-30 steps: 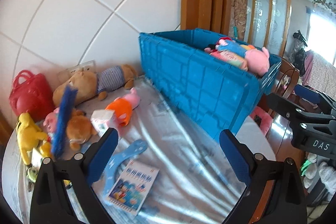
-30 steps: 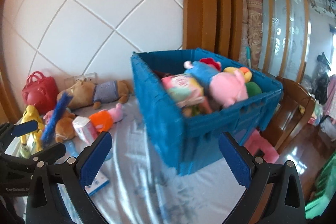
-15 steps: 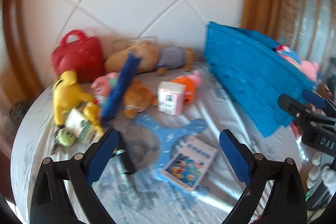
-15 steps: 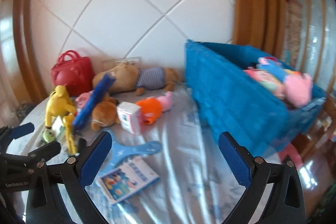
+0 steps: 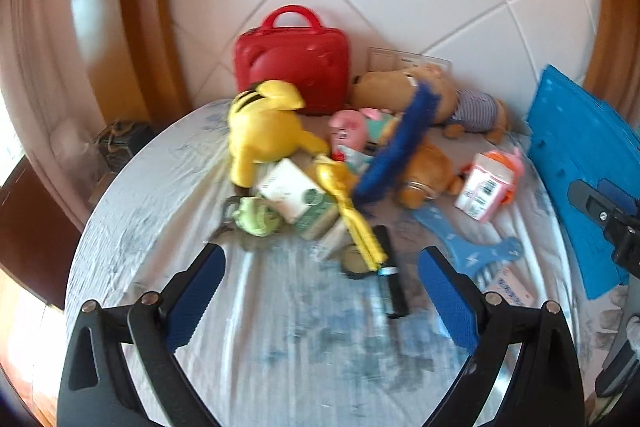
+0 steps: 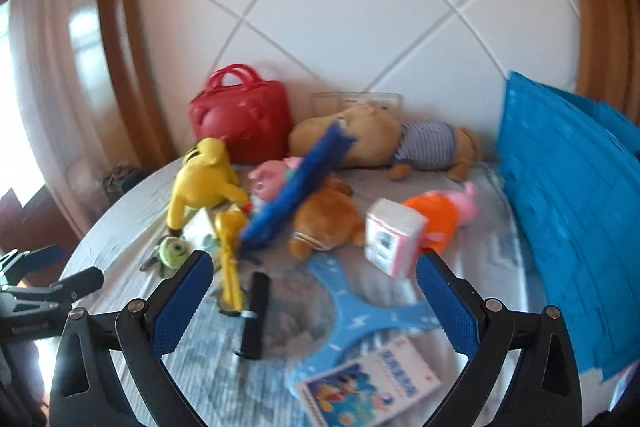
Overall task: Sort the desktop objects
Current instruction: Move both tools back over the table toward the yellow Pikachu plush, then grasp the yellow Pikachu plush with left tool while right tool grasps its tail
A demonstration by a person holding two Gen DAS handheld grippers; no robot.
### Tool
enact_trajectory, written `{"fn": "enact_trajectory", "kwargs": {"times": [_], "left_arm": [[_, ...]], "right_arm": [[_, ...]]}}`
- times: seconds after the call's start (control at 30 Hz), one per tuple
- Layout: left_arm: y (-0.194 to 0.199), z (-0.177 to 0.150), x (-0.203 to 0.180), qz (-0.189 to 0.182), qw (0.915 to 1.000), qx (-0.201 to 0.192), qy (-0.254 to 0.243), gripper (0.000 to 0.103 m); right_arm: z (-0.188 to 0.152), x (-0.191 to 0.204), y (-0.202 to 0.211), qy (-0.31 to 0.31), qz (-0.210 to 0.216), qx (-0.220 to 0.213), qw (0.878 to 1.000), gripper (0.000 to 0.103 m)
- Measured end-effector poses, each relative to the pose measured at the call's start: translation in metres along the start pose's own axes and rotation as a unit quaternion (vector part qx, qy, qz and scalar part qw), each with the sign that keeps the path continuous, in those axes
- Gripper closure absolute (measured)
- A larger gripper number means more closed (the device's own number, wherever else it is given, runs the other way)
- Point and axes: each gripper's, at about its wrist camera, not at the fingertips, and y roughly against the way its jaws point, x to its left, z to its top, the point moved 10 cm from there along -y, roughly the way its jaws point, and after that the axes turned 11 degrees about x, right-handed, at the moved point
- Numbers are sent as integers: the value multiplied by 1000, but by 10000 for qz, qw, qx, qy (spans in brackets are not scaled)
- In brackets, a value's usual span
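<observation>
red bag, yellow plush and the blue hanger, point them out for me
red bag [image 5: 292, 67]: left wrist view, front panel.
yellow plush [image 5: 264, 131]: left wrist view, its body.
blue hanger [image 6: 360, 311]: right wrist view, middle of the curved frame.

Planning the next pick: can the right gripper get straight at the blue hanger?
Probably yes. The right gripper is open and empty, and the blue hanger lies flat just ahead of it, though a picture book overlaps its near end.

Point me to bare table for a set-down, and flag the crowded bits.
Free: the near-left cloth, between the table edge and the green monster toy. Also the strip between the orange plush and the blue crate. Crowded: the centre pile around the yellow plush.
</observation>
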Motion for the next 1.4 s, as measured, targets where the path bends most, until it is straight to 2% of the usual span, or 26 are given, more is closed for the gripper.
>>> {"fn": "enact_trajectory", "kwargs": {"times": [0.07,0.27,0.5,0.63,0.73,0.87,1.0,1.07,1.23,1.33,1.4], "left_arm": [[-5,4,22,27,10000,-22,-3,5],[-22,31,85,-254,9983,-120,-515,5],[-37,55,146,-687,9868,-38,-1469,5],[-55,65,176,-705,9846,40,-1602,5],[-66,75,209,-478,9874,43,-1510,5],[-73,80,242,-390,9874,117,-1527,5],[-82,89,266,-512,9866,204,-1538,5],[-87,96,275,-574,9848,187,-1631,5],[-109,125,301,-828,9736,60,-2124,5],[-132,145,314,-1111,9656,114,-2348,5],[-147,157,323,-1129,9629,157,-2445,5]], "right_arm": [[5,21,-7,39,47,-15,10000,0],[7,85,-31,-388,-383,-7,9985,0],[8,153,-56,-950,-946,122,9909,0],[6,184,-73,-1034,-1019,345,9888,0],[10,202,-91,-978,-863,368,9908,0],[14,229,-121,-940,-678,462,9922,0],[17,260,-140,-823,-638,693,9921,0],[22,271,-141,-838,-715,639,9919,0],[36,299,-147,-1071,-1071,558,9869,0],[41,317,-156,-1381,-1288,495,9808,0],[45,330,-163,-1588,-1428,452,9759,0]]}}
